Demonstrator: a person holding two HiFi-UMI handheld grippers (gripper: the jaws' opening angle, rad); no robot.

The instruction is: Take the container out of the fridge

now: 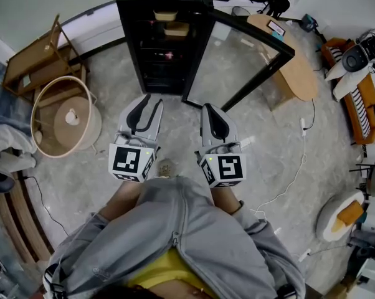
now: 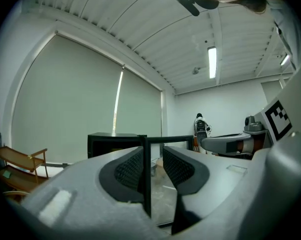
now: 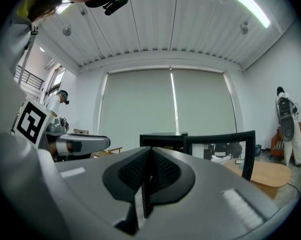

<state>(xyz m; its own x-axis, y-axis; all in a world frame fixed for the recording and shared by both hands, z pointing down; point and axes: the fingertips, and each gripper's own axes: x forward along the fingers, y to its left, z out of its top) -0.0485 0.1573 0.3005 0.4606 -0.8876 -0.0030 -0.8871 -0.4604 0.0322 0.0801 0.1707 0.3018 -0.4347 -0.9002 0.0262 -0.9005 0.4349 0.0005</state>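
Observation:
The black fridge (image 1: pixel 166 42) stands on the floor ahead of me with its glass door (image 1: pixel 237 58) swung open to the right. On its upper shelves sit tan containers (image 1: pixel 175 29); their shape is too small to tell. My left gripper (image 1: pixel 153 101) hangs in front of the fridge, apart from it, with its jaws standing a little apart and nothing between them. My right gripper (image 1: pixel 207 109) is beside it, shut and empty. The left gripper view shows the fridge (image 2: pixel 115 141) beyond the left gripper (image 2: pixel 153 158). In the right gripper view the fridge (image 3: pixel 163 136) stands beyond the right gripper (image 3: pixel 150 160).
A wooden chair (image 1: pixel 41 58) and a round wicker basket (image 1: pixel 63 123) stand at the left. A wooden table (image 1: pixel 296 67) is behind the open door. Cables (image 1: pixel 293 173) trail over the floor at the right, near an orange sofa (image 1: pixel 362 111).

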